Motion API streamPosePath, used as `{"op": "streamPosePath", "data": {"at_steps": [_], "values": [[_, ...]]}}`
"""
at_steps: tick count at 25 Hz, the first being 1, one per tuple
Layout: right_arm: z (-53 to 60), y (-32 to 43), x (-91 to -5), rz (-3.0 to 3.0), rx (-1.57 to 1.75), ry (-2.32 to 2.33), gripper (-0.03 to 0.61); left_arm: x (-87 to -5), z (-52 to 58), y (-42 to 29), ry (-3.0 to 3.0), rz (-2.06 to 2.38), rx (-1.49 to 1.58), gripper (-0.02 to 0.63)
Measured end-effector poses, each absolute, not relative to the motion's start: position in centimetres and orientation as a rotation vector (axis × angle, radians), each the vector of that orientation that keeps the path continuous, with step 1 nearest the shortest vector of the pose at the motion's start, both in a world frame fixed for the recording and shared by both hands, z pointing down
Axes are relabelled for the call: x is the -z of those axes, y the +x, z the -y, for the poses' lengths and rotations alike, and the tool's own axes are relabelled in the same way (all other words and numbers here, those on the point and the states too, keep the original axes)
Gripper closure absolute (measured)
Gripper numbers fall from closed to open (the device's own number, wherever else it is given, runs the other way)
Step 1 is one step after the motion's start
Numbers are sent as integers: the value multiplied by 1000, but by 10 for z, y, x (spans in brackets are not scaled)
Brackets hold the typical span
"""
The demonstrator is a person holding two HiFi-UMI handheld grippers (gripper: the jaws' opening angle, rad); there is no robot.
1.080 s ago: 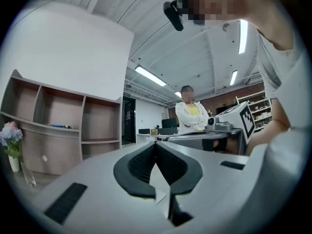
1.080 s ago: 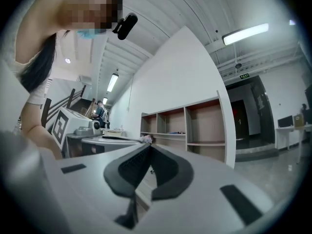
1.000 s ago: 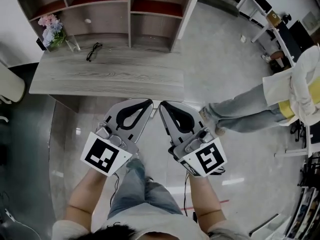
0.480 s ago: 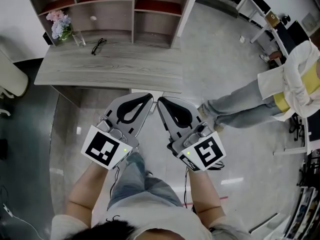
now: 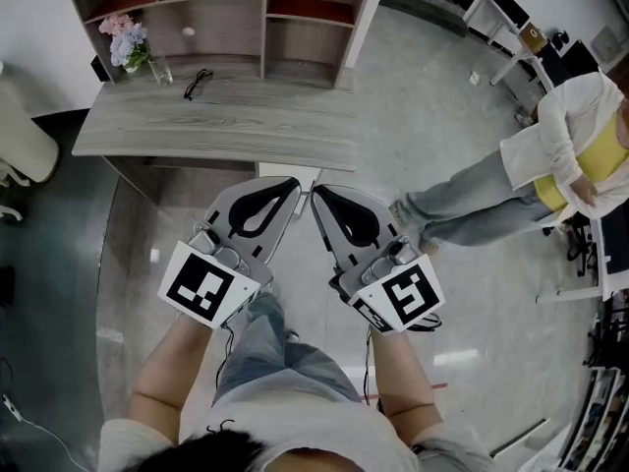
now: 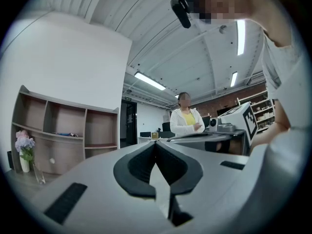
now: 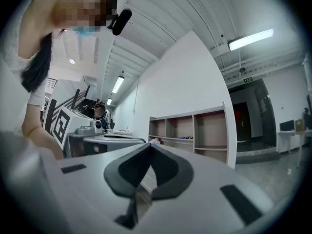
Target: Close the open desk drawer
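Observation:
The grey wood desk (image 5: pixel 216 126) lies across the top of the head view. A narrow white drawer front (image 5: pixel 288 172) shows just under its near edge; how far it stands out I cannot tell. My left gripper (image 5: pixel 294 184) is shut and empty, its tip just below that white front. My right gripper (image 5: pixel 315 198) is shut and empty beside it, its tip slightly nearer me. In the left gripper view the left gripper (image 6: pixel 156 143) has its jaws meeting at the tip. The right gripper (image 7: pixel 148 145) shows the same in its own view.
A shelf unit (image 5: pixel 236 13) stands at the back of the desk, with a vase of flowers (image 5: pixel 128 43), a glass (image 5: pixel 157 70) and spectacles (image 5: pixel 197 83) in front of it. A person (image 5: pixel 511 170) stands to the right on the pale floor. A white chair (image 5: pixel 20 146) is at the far left.
The desk has slid slightly up in the head view and more of the white drawer front shows. Both shut grippers stay side by side. The person at right has shifted.

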State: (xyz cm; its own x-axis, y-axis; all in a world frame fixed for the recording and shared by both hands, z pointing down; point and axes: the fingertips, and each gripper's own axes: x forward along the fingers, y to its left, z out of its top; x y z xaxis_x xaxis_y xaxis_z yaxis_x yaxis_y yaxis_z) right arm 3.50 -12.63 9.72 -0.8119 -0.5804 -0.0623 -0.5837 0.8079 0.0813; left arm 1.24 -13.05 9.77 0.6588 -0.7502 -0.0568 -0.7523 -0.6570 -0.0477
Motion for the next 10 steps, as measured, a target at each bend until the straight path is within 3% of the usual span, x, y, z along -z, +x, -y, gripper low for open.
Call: {"op": "streamPosePath", "data": {"at_steps": [10], "values": [[129, 30, -75, -2966, -135, -937, 571, -75, 136, 12, -2792, -1270, -45, 609]]}}
